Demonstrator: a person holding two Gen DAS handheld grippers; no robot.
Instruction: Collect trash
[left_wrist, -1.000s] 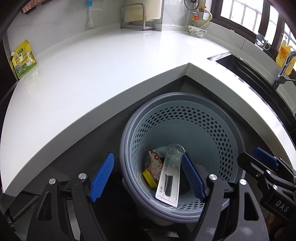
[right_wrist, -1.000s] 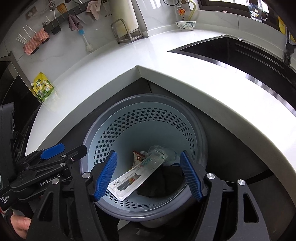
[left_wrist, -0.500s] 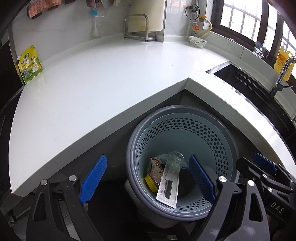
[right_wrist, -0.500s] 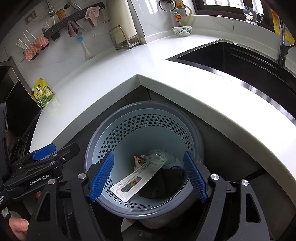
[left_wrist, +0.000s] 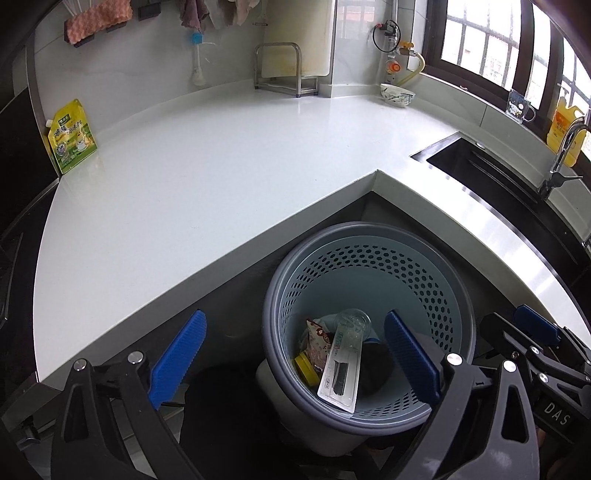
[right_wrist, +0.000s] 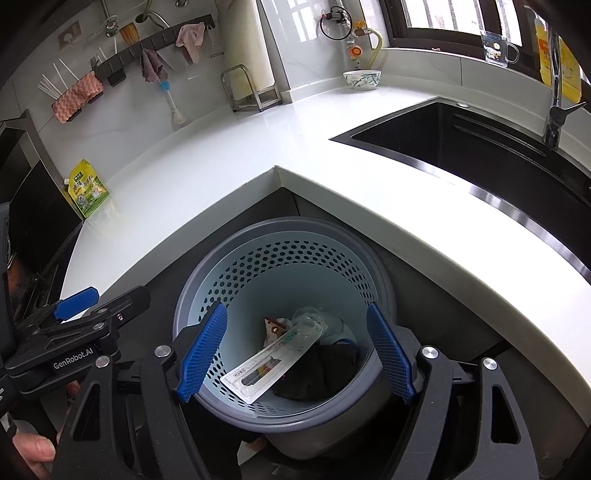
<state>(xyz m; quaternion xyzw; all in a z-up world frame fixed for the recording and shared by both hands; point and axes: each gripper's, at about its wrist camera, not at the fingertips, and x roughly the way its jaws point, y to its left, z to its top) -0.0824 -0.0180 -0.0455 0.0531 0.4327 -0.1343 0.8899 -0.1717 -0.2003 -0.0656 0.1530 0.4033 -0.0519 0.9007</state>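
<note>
Jaws: left gripper (left_wrist: 293, 356) spread wide, empty | right gripper (right_wrist: 295, 352) spread wide, empty | above bin (right_wrist: 207, 295)

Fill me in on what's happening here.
A person holds a claw in each hand above a perforated grey bin tucked into the inner corner of a white counter. The left claw and right claw are both open and empty. In the bin lie a long clear blister pack, a snack wrapper, a yellow lid and something dark. A green pouch stands at the counter's far left edge.
</note>
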